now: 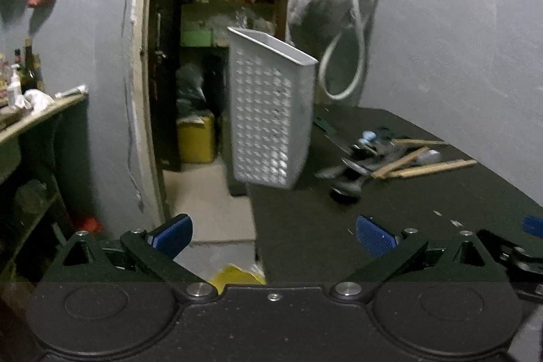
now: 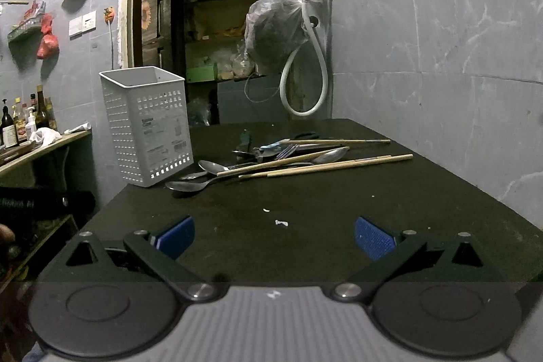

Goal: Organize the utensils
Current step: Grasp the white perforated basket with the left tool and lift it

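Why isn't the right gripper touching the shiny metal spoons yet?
Apart. The right wrist view shows the open right gripper over bare black table, with a wide stretch of tabletop before the nearest metal spoon.

Basket (image 2: 146, 124) stands on the table (image 2: 305, 226), utensils (image 2: 288, 158) heaped just right

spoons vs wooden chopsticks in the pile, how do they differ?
The spoons are grey metal with rounded bowls; the wooden chopsticks are pale, plain, thin sticks. The spoons lie at the pile's near-left end, closest to the white basket; the chopsticks stretch out to the right, away from it. The chopsticks look longer than the spoons. Both lie flat on the dark table, overlapping in one pile, outside the basket.
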Motion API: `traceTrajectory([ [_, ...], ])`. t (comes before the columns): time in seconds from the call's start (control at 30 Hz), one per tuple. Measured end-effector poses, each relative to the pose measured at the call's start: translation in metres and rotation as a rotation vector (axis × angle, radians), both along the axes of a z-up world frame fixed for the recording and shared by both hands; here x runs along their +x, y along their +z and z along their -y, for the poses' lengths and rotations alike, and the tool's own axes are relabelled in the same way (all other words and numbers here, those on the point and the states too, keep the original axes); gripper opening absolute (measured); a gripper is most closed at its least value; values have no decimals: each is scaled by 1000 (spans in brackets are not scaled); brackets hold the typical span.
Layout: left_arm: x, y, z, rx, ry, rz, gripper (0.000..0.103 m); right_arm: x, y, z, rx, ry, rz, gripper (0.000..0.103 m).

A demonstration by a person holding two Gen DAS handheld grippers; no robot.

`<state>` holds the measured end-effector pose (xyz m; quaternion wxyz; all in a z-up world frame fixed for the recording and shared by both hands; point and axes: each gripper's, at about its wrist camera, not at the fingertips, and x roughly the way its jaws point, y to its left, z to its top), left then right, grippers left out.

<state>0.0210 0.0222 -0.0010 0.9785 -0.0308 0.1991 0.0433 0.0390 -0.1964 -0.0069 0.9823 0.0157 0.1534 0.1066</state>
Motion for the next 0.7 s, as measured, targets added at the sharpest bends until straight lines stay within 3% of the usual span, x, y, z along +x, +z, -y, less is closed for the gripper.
traceTrajectory([
  [0.4,65,26,-23,96,48,138,102,31,11,-2,21,19,34,103],
  [0.7,110,21,-28,113,-50,158,102,44,11,-6,13,14,23,103],
])
